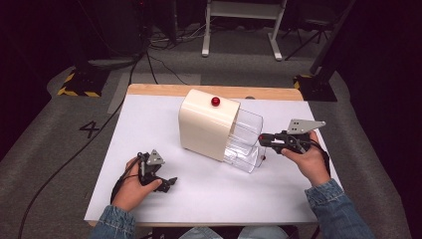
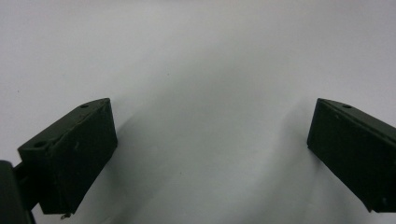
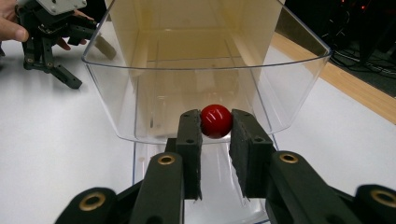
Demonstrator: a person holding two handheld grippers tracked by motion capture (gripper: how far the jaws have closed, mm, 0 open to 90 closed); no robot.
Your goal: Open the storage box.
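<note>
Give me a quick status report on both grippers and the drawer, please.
Right gripper shut on red knob of clear drawer, drawer pulled out. Left gripper open, resting on table. Nothing in the way.

Plenty of bare white tabletop (image 1: 149,119) was free on the left and along the near edge. The cream cabinet (image 1: 206,124) with its pulled-out clear drawer (image 1: 246,137) sat mid-table and blocked the straight path across. The right gripper (image 3: 215,128) was parked at the drawer's front, clamped on the red knob (image 3: 216,121), so that side was taken. The left gripper (image 2: 210,140) sat low over empty table, jaws wide apart with nothing between them, well clear of the cabinet.
</note>
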